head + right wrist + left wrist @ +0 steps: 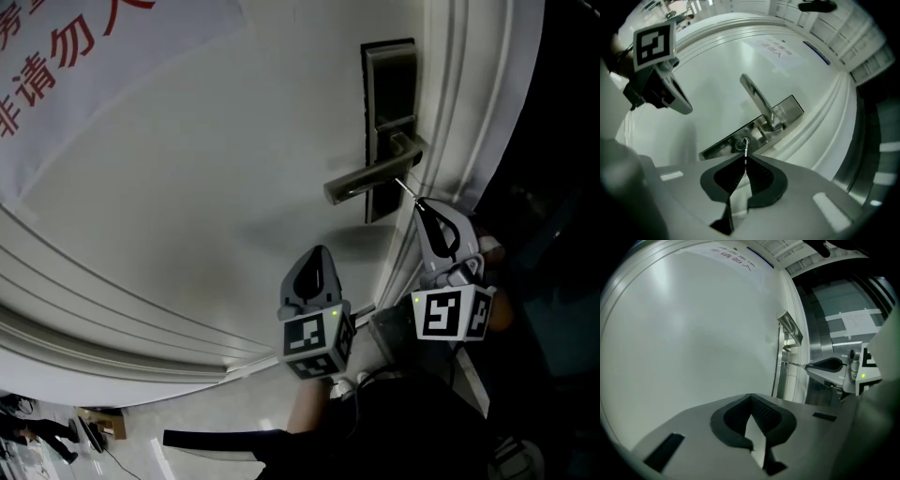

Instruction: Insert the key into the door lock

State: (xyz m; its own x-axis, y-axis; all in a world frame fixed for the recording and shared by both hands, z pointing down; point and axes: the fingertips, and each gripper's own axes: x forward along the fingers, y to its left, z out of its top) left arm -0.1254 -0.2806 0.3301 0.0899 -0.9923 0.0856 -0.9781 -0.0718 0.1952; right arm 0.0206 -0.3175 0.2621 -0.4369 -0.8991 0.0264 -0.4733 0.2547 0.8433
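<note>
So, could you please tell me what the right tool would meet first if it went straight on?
The keyhole in the lock plate: the key that the right tool grips points at it, its tip at or inside; depth is unclear.

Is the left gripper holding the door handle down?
No, the left gripper is shut on nothing in front of the bare door, apart from the door handle.

Staring past the closed, empty grey left claw (750, 397) at a white door (693, 333), right claw (808, 365) pinching a thin metal key (796, 364) at the silvery lock plate (778, 352).
</note>
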